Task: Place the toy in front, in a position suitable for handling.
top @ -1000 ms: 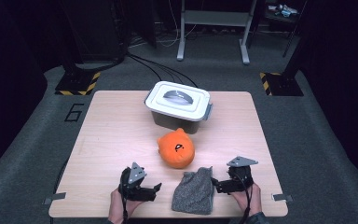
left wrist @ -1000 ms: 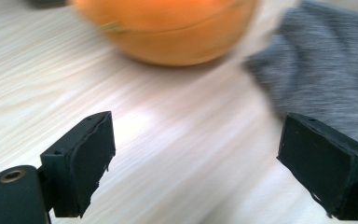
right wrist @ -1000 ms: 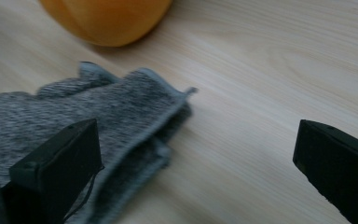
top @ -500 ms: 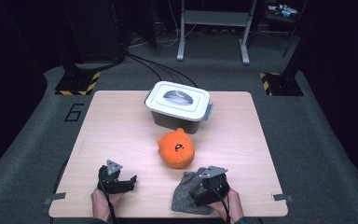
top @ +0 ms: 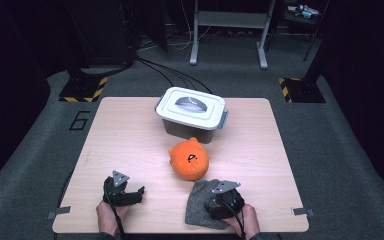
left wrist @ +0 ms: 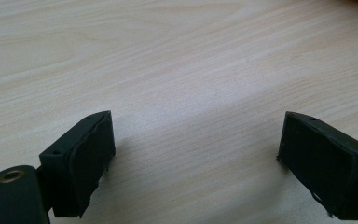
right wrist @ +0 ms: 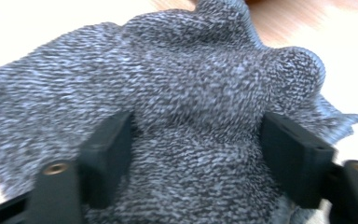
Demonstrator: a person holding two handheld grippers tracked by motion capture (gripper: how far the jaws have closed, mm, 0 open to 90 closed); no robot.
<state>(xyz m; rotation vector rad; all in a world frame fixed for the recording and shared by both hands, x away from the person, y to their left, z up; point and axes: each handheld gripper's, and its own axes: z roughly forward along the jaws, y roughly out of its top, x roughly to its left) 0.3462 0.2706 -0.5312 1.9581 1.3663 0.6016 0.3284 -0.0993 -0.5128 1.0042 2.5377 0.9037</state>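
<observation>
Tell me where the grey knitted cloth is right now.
In the high view the grey knitted cloth lies at the table's near edge, right of centre, just in front of the orange plush toy, under the right gripper.

Coarse grey knit cloth (right wrist: 191,93), matt wood table (left wrist: 177,56)

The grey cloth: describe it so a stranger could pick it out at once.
Start at the wooden table and go to its near edge, on the right. The grey cloth lies there, rumpled, under the right gripper, just in front of the orange plush toy. It alone is flat, knitted and speckled grey.
</observation>
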